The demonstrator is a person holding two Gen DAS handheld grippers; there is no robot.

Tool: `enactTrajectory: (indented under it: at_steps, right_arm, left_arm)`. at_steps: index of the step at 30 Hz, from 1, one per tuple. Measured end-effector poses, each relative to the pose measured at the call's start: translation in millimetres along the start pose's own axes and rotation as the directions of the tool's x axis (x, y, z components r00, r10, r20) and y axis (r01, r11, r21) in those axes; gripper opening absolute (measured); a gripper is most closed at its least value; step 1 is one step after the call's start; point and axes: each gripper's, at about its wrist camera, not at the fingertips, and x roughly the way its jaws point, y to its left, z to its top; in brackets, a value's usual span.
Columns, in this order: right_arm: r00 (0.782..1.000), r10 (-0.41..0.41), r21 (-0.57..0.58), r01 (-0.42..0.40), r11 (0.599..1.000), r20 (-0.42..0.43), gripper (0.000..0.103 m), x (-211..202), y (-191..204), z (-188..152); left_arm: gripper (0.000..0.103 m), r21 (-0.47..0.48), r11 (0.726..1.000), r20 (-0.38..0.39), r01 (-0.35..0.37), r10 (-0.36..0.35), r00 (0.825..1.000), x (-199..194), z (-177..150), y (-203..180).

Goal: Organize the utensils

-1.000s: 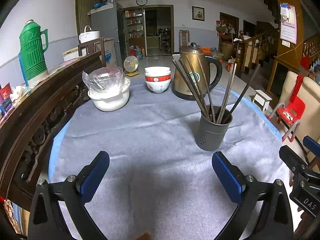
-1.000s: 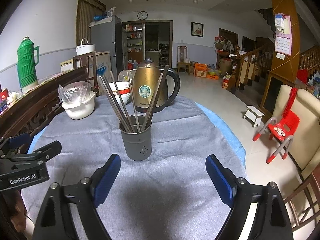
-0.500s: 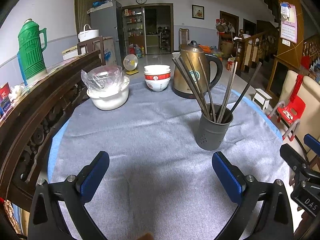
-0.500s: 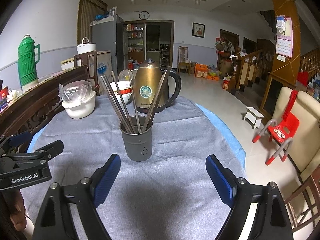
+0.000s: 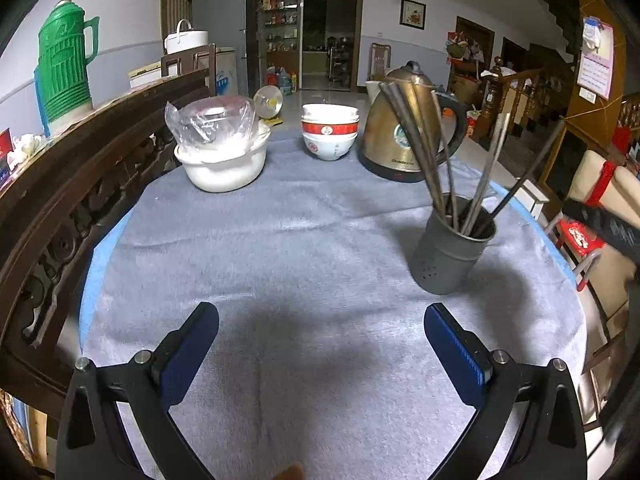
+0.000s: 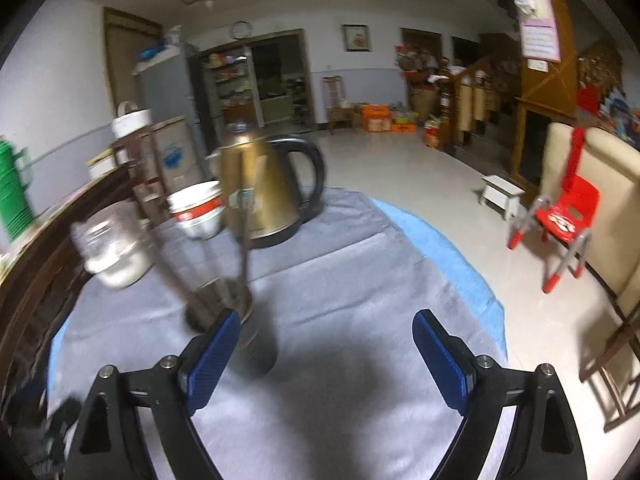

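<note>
A dark grey holder cup [image 5: 450,258] stands on the grey tablecloth [image 5: 304,248] and holds several long metal chopsticks [image 5: 420,148]. My left gripper [image 5: 322,354] is open and empty, low over the cloth, with the cup ahead to its right. My right gripper [image 6: 326,350] is open and empty. In the right wrist view the cup [image 6: 240,328] is blurred and close, just beside the left finger [image 6: 212,356], with the chopsticks [image 6: 244,240] leaning up from it.
A gold kettle [image 5: 408,128], stacked red-and-white bowls [image 5: 329,132] and a white bowl with a plastic bag [image 5: 220,152] stand at the table's far side. A dark wooden rail [image 5: 80,176] runs along the left. A red child's chair [image 6: 560,216] stands on the floor right.
My right gripper has moved quickly forward and to the right, so the cup now sits close at its left finger and the view is blurred. The left gripper has barely moved.
</note>
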Motion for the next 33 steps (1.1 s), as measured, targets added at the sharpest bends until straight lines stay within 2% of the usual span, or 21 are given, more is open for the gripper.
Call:
enactTrajectory:
  at_steps: [4,7,10,16,20,28,33]
  right_arm:
    - [1.000,0.001,-0.002,-0.001,1.000,-0.019,0.090,32.6,21.8,23.6]
    - [0.998,0.059,-0.074,-0.060,0.995,-0.017,0.090,42.1,49.2,31.3]
    - [0.997,0.074,-0.105,-0.070,0.992,0.030,0.090,32.2,54.9,25.5]
    - [0.996,0.078,-0.001,-0.078,0.997,0.050,0.090,9.4,14.1,6.2]
    - [0.994,0.103,0.024,-0.104,0.994,0.049,0.093,-7.8,1.7,0.5]
    - [0.980,0.198,-0.071,-0.196,0.978,0.030,0.093,-39.1,20.9,-15.3]
    - [0.975,0.214,-0.158,-0.202,0.966,0.061,0.093,-59.6,33.1,-25.3]
  left_arm:
    - [0.102,-0.011,1.000,-0.020,-0.016,0.016,1.000,10.9,0.7,5.6]
    - [0.102,-0.015,1.000,-0.031,-0.026,0.026,0.999,16.4,2.0,9.6]
    - [0.102,-0.026,0.999,-0.025,-0.025,0.024,0.999,16.2,3.9,13.3]
    - [0.102,-0.032,0.999,-0.027,0.002,-0.003,1.000,18.5,7.1,6.6]
    - [0.102,-0.029,0.999,-0.036,0.023,-0.024,0.999,18.7,9.6,-3.1]
    - [0.102,0.014,0.999,0.005,0.033,-0.033,0.999,5.4,22.0,-20.5]
    - [0.102,0.032,0.998,0.029,0.046,-0.047,0.998,-1.9,28.8,-30.9]
